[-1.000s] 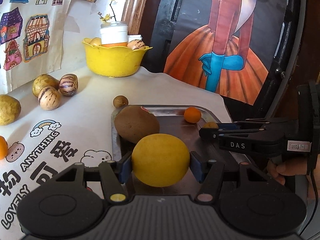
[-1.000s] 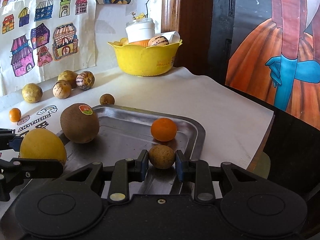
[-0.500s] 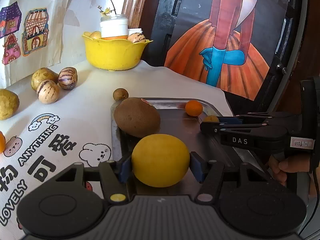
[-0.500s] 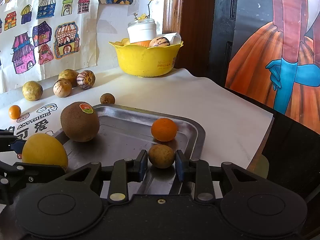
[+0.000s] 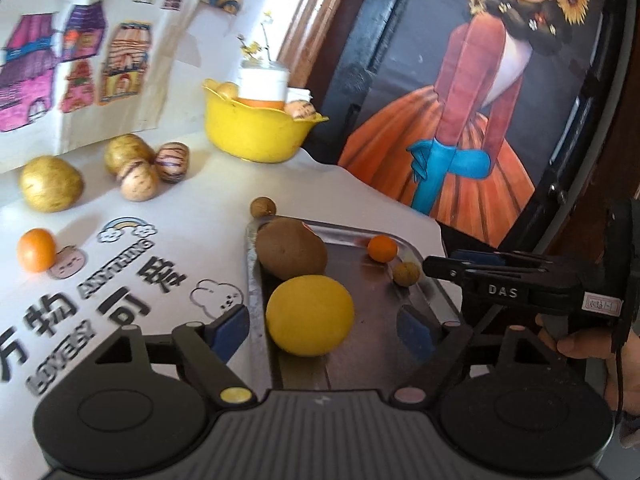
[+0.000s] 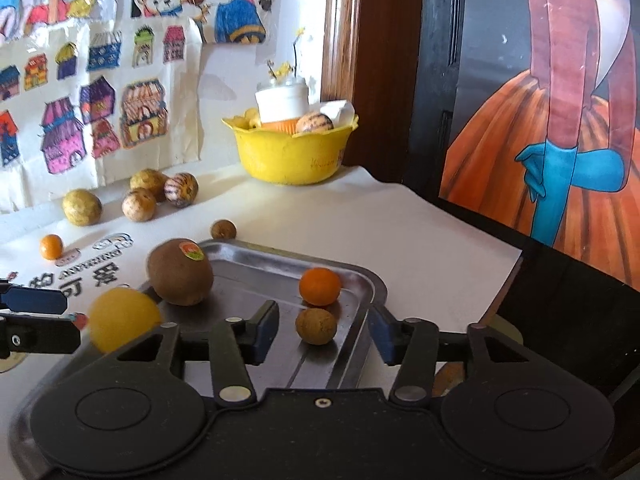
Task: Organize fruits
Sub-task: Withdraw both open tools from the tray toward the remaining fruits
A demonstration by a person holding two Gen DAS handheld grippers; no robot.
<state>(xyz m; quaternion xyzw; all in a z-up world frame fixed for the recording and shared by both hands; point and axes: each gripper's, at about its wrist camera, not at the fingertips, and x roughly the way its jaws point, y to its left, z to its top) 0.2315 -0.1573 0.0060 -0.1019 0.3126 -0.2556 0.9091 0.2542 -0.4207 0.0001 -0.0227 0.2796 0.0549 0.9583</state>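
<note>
A steel tray [image 5: 252, 280] [image 6: 360, 276] lies on the white table cover. On it rest a big yellow fruit [image 5: 310, 314] [image 6: 120, 318], a brown kiwi-like fruit [image 5: 291, 248] [image 6: 180, 272], a small orange [image 5: 383, 249] [image 6: 320, 286] and a small brown fruit [image 5: 406, 274] [image 6: 316, 326]. My left gripper [image 5: 322, 332] is opening; the yellow fruit sits between its pads, untouched. The jaws of my right gripper [image 6: 323, 334] are opening too, with the small brown fruit lying free between them.
A yellow bowl [image 5: 252, 136] [image 6: 292, 156] with a white jar and fruit stands at the back. Loose on the cover are yellowish and striped fruits [image 5: 138, 180], an orange [image 5: 36, 250] and a small brown fruit [image 5: 263, 207]. A painting leans at the right, past the table's edge.
Both grippers have spread their jaws and let go: the yellow fruit and the small brown fruit now lie free on the tray. Both hands have drawn back and up a little.
</note>
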